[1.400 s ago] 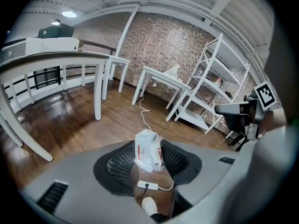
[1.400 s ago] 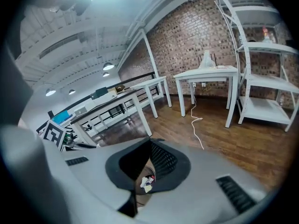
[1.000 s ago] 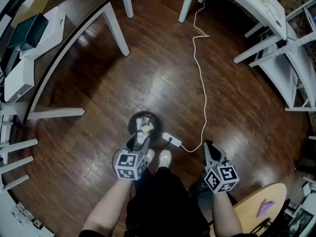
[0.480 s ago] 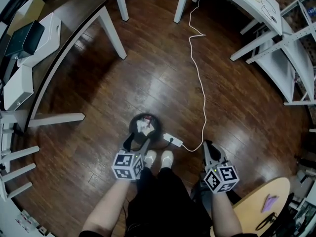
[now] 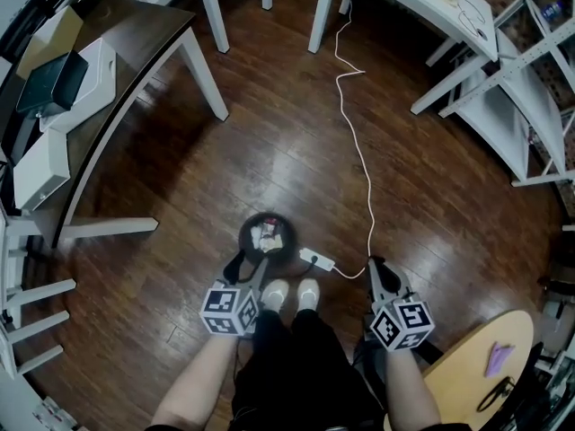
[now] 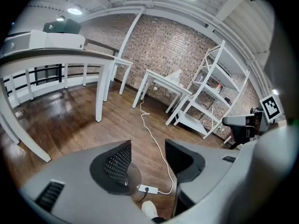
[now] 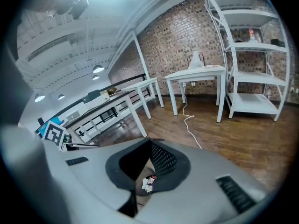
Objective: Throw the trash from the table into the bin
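A small round black bin (image 5: pixel 244 232) stands on the wooden floor just ahead of the person's shoes, with white and red crumpled trash (image 5: pixel 268 235) inside it. My left gripper (image 5: pixel 247 266) hangs at the bin's near rim, slightly above it. In the left gripper view its jaws (image 6: pixel 148 148) are open and empty, and they have just been closing; the bin (image 6: pixel 135 181) shows past the left jaw. My right gripper (image 5: pixel 377 268) is off to the right of the bin. Its jaws (image 7: pixel 150 143) meet at the tips, shut on nothing, and the trash (image 7: pixel 148 183) shows below them.
A white power strip (image 5: pixel 314 259) lies right of the bin, and its cable (image 5: pixel 359 151) runs away across the floor. A dark table (image 5: pixel 135 52) with boxes stands at left, white shelving (image 5: pixel 530 106) at right. A round wooden table (image 5: pixel 467 375) at bottom right carries a purple scrap (image 5: pixel 497 359).
A second ago a white piece sat between the left jaws over the bin; it now lies in the bin. The left gripper has opened and drawn back toward the person.
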`<action>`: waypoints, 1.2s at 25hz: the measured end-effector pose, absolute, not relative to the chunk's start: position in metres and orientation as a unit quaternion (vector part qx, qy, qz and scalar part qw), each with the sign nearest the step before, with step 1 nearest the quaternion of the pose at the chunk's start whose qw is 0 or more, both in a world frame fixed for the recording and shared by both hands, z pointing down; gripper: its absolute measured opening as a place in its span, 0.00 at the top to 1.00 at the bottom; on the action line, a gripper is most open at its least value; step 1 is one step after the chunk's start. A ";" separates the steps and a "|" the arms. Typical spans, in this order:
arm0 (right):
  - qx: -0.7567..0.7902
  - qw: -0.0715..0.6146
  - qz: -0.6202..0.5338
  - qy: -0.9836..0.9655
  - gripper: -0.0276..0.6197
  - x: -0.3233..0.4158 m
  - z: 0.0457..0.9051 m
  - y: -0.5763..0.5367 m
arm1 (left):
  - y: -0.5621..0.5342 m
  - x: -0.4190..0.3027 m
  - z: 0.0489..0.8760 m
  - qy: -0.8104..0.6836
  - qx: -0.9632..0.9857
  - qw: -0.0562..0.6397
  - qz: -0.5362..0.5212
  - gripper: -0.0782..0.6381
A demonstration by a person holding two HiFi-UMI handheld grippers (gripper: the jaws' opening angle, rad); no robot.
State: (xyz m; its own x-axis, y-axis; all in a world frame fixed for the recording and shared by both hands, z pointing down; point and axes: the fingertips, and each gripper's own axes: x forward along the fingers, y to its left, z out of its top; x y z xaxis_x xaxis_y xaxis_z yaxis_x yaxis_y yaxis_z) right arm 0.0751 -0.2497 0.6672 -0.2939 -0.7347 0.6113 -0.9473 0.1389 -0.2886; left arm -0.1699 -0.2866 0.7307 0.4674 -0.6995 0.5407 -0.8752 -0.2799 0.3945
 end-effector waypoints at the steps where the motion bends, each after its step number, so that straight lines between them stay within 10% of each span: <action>1: 0.574 0.162 0.321 -0.736 0.95 0.075 0.664 -0.249 | -0.286 -0.172 0.724 -0.500 0.791 0.328 0.126 0.59; 10: 0.596 0.138 0.303 -0.731 0.95 0.068 0.628 -0.245 | -0.286 -0.194 0.655 -0.490 0.820 0.285 0.081 0.82; 18: 0.658 0.073 0.234 -0.712 0.95 0.091 0.549 -0.244 | -0.326 -0.165 0.556 -0.430 0.877 0.210 0.032 0.82; 30: 0.848 -0.011 0.133 -0.512 0.95 0.249 0.460 -0.045 | -0.275 0.031 0.443 -0.176 0.965 0.185 -0.054 0.89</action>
